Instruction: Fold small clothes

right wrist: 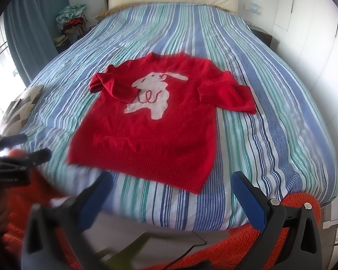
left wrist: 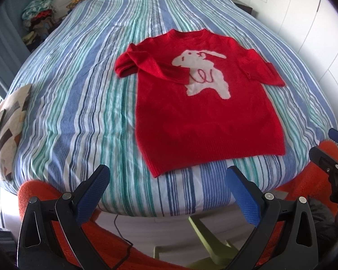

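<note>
Lying face-up on the striped bed (left wrist: 83,103): a small red sweater (left wrist: 205,121) with a white rabbit motif (left wrist: 202,74), collar toward the headboard, ribbed hem (right wrist: 146,168) nearest the foot of the mattress

Looking soft, light and limp, a fuzzy knit likely draping and sagging wherever unsupported, so probably needing two pinch points at once to keep an edge straight

Already lying crumpled across the chest: the left sleeve (left wrist: 146,65), its cuff reaching the rabbit; lying out flat to the side, bent downward: the right sleeve (left wrist: 263,67)

Hovering off the foot of the bed, short of the hem, touching nothing: left gripper (left wrist: 169,191), jaws spread wide and empty

Hanging likewise near the hem's right corner: right gripper (right wrist: 172,193), also spread wide, carrying nothing, left finger blurred

Seeming the firmest places to pinch: ribbed hem corners and cuffs, thicker and less stretchy than the body; shoulder seams as a second choice

Risking snagging or stretching if dragged across the wrinkled cover rather than lifted
</note>
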Demonstrator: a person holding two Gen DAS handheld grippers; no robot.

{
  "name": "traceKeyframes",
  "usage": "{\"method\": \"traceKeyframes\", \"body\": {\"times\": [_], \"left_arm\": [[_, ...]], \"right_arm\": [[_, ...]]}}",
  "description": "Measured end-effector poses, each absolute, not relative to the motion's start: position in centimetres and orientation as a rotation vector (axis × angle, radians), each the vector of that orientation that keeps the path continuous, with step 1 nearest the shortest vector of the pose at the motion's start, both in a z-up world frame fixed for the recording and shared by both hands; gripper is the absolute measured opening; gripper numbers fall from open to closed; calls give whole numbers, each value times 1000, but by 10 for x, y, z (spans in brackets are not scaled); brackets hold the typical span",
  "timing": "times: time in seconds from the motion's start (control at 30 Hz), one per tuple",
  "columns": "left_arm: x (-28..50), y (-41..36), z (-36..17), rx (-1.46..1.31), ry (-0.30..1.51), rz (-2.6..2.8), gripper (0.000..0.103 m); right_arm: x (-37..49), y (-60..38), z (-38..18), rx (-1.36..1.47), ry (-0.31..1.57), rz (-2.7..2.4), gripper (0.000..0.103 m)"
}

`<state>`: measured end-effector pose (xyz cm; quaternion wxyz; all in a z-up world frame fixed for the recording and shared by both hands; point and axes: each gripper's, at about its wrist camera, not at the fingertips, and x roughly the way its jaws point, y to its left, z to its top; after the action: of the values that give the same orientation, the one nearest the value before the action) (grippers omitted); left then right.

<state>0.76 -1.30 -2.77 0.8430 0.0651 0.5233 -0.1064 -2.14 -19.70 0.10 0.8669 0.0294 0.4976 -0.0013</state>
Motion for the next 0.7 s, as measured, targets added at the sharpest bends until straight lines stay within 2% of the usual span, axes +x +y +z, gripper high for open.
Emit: {"method": "traceKeyframes", "body": {"times": [0.13, 0.7], "left_arm": [[10, -10, -34, 91, 1148, -261, 102], [17, 14, -27, 67, 1094, -205, 102]], "right_arm": [[-22, -198, 0, 70, 1047, -4, 103], [-25, -200, -2, 93, 1038, 14, 103]]}}
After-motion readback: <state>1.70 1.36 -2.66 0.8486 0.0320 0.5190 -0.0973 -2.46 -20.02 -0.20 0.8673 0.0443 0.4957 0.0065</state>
